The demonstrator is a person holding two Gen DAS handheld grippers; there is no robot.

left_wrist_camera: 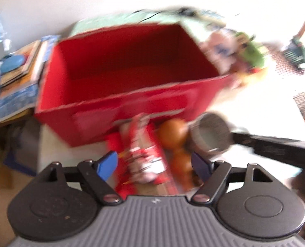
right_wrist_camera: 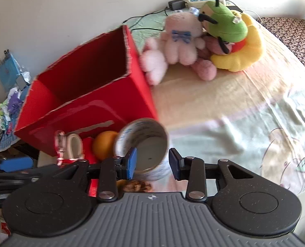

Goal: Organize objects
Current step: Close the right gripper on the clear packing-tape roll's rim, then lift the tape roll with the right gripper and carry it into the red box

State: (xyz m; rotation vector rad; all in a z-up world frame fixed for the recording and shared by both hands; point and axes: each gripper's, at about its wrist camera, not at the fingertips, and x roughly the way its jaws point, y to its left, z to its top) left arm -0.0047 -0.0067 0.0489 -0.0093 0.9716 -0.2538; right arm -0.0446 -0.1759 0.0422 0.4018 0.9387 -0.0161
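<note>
In the left wrist view, heavily blurred, the left tool [left_wrist_camera: 154, 164] points down with its blue-padded fingers [left_wrist_camera: 107, 165] spread wide and nothing pressed between them. Under the gap lies a crinkly red-and-white plastic snack packet [left_wrist_camera: 141, 158], and just right of it a smooth, round orange fruit [left_wrist_camera: 172, 131]. Beyond both stands the open red cardboard box [left_wrist_camera: 131, 107], rectangular with raw pale edges along its rim, its inside bare as far as can be seen. To the fruit's right a round, grey-lined paper cup [left_wrist_camera: 211, 132] is tipped on its side, with a black arm reaching to it from the right edge. Soft plush toys [left_wrist_camera: 234, 49] crowd the box's far right corner.

In the right wrist view the right tool [right_wrist_camera: 152, 162] is partly open, and the same cup [right_wrist_camera: 144, 146], white with blue print and a dull grey inside, sits tilted with its mouth towards the camera. The left blue pad [right_wrist_camera: 131, 162] lies against its rim; the right pad stands clear of it, so a firm hold cannot be told. The cup is at the near edge of the bed [right_wrist_camera: 234, 107], touching the red box's near right corner, beside the orange fruit [right_wrist_camera: 104, 146]. A fluffy pink plush bunny [right_wrist_camera: 179, 41] and a green-and-yellow plush toy [right_wrist_camera: 228, 28] rest on the bed's smooth pale sheet behind the box.
</note>
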